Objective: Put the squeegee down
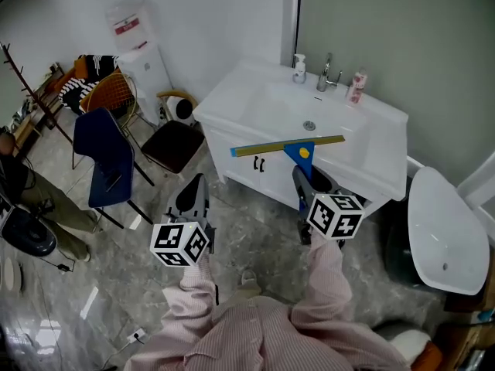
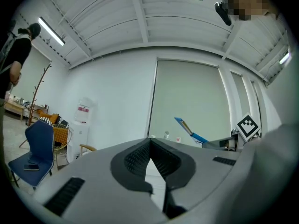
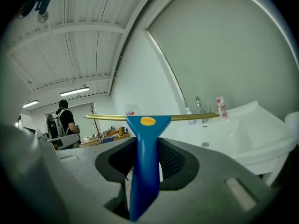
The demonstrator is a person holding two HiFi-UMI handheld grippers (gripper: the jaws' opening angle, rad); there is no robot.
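Head view: blue-handled, yellow-bladed squeegee [image 1: 300, 151] clamped by its handle in the right gripper [image 1: 303, 178] fingers, blade lying left-right at frame centre, against the white ceramic washbasin [image 1: 255, 99] front rim; left gripper [image 1: 193, 195] fingers closed, empty.

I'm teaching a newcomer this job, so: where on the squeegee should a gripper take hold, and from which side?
Grip the squeegee by its blue handle, coming from the tail end opposite the blade. The handle is narrow and straight, fitting between jaws; the long blade lies crosswise. The right gripper holds it that way.
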